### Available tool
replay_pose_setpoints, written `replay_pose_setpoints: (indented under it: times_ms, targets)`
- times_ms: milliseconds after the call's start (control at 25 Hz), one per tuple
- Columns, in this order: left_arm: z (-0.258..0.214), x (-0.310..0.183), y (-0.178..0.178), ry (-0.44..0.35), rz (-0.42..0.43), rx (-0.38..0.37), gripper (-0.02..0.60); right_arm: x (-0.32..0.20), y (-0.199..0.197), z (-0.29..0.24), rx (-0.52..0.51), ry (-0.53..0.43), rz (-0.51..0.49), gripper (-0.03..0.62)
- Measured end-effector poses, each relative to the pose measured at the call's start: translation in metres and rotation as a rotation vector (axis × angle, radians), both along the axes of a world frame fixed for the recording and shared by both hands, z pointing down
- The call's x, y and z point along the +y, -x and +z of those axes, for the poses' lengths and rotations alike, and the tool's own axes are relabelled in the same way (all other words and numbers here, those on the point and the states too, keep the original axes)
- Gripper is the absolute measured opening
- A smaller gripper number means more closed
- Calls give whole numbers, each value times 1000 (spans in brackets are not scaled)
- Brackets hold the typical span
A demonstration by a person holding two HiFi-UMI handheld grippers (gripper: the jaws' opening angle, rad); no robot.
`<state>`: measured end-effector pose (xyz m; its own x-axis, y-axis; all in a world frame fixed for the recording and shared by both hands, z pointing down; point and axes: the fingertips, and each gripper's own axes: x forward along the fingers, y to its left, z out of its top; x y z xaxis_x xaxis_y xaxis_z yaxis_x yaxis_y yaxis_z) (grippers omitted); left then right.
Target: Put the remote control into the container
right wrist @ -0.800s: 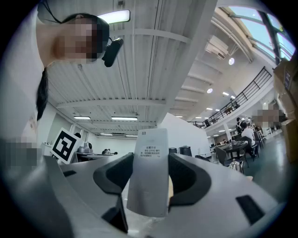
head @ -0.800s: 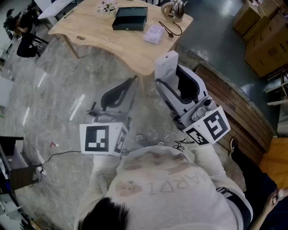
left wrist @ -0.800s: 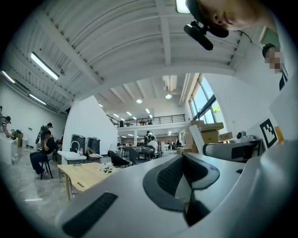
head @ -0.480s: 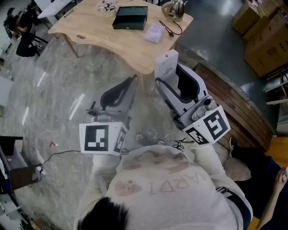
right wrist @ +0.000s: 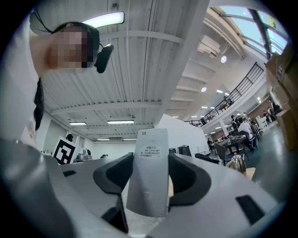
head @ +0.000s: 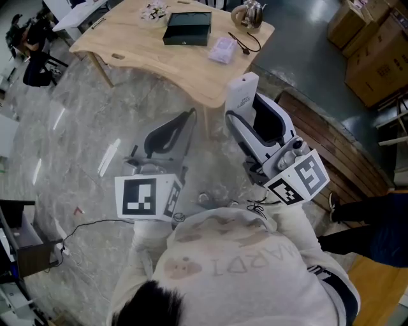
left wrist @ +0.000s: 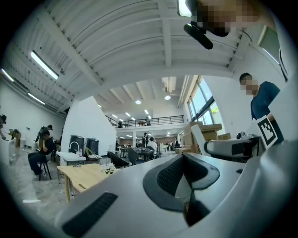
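The white remote control (head: 242, 95) stands upright between the jaws of my right gripper (head: 255, 121), which is shut on it; in the right gripper view the remote control (right wrist: 150, 172) fills the middle, its labelled back toward the camera. A dark rectangular container (head: 187, 28) lies on the light wooden table (head: 159, 63) far ahead of both grippers. My left gripper (head: 178, 124) is held over the floor to the left of the right one. Its dark pads (left wrist: 174, 174) meet with nothing between them.
On the table also lie a clear plastic bag (head: 222, 49), a black cord (head: 245, 39), a metal kettle (head: 248, 13) and small flowers (head: 153, 9). The marble floor (head: 76, 146) spreads below. Cardboard boxes (head: 373, 51) stand at the right. A person's dark legs (head: 363, 226) are at the right edge.
Both grippers have stayed nearly in place, the right one with the remote drifting slightly right. The person at the right edge has moved.
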<state>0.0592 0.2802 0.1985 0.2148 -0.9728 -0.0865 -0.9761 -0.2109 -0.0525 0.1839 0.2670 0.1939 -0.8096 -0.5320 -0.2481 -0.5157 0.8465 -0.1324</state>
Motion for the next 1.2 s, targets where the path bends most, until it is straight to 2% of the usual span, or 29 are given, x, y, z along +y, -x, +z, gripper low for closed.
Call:
replay_pose_setpoints:
  times_ms: [240, 600, 920, 1200]
  targets:
    - [8, -1, 34, -11, 22, 13, 0, 4, 21, 2, -8, -5, 47, 245]
    - [8, -29, 57, -10, 6, 28, 0, -28, 40, 0, -1, -1, 47, 245]
    - [7, -93, 74, -19, -35, 2, 0, -100, 58, -2, -25, -19, 2, 245]
    - [-2, -171, 67, -34, -56, -5, 0, -180, 54, -7, -36, -28, -24, 245]
